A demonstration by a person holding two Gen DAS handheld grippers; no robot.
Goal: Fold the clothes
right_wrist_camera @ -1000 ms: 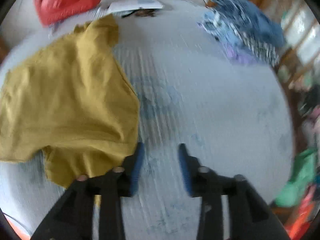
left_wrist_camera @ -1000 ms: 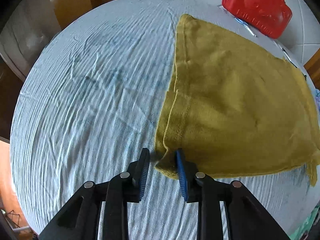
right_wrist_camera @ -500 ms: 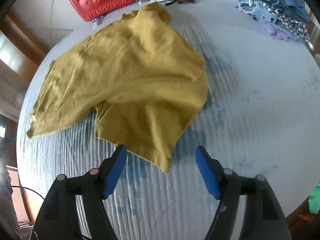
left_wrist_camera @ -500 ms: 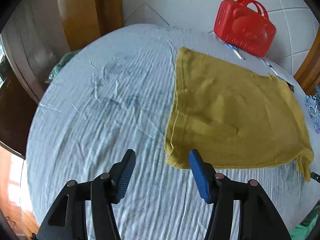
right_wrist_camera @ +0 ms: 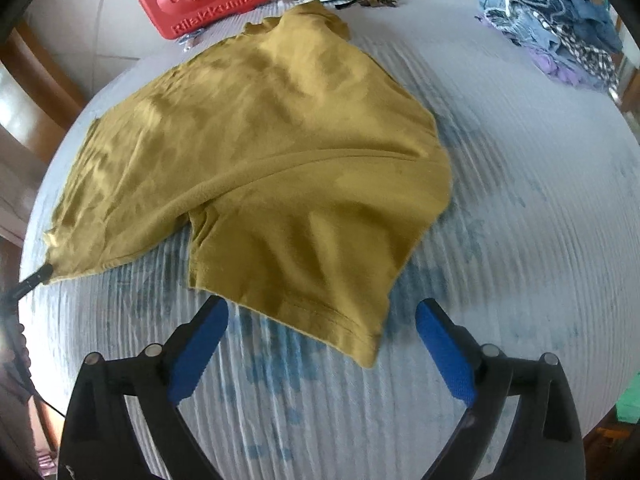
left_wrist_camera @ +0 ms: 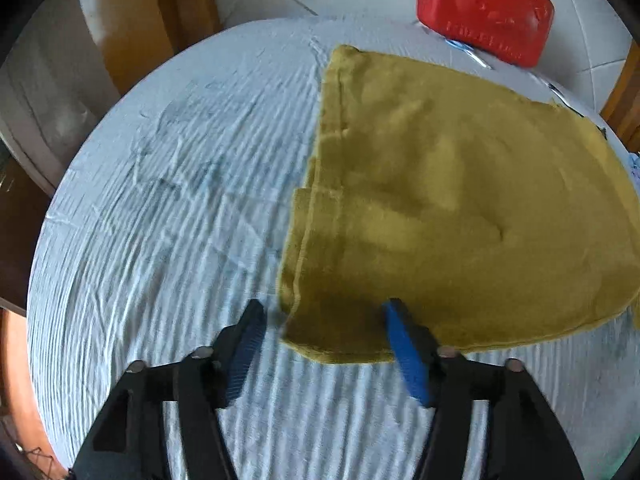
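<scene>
- Shirt [right_wrist_camera: 256,152] lies flat on the table [right_wrist_camera: 540,200], reaching toward its far edge.
- Left gripper [left_wrist_camera: 324,320] spread wide, straddling the hem corner.
- Right gripper [right_wrist_camera: 322,320] spread wide at the sleeve [right_wrist_camera: 304,264].

Black tool [right_wrist_camera: 322,330], blue finger pads [right_wrist_camera: 444,354]

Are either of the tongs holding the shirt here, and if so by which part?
Nothing is held. The left tongs stand open around the yellow shirt's hem corner; the right tongs are open at its sleeve.
</scene>
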